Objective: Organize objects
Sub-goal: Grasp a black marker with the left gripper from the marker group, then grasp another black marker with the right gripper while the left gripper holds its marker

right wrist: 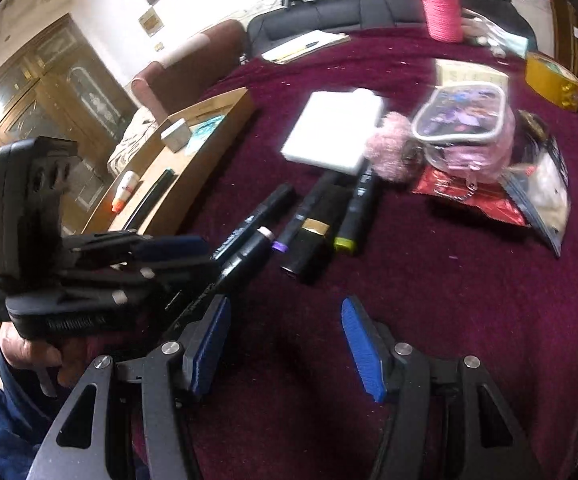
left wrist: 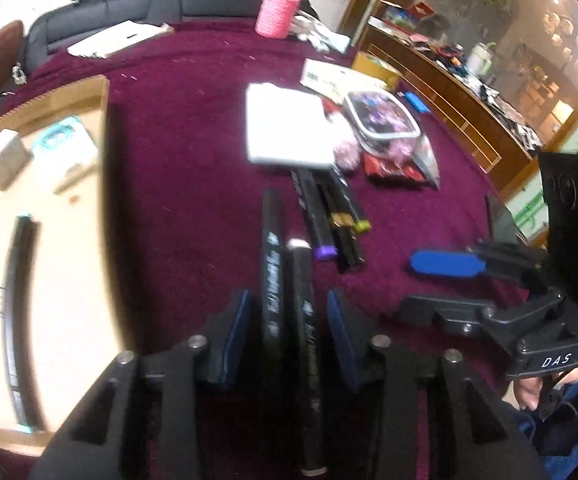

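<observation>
Two black markers (left wrist: 289,304) between left hand-held gripper (left wrist: 289,312) fingers.

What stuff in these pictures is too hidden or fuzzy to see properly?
- Left wrist view: whether the left claw squeezes the two black marker pens between its open fingers; blur hides any contact.
- Both views: the far ends of the loose black markers, tucked under the white square pad.
- Right wrist view: the printing on the red snack packet, covered by the clear pink pouch.
</observation>
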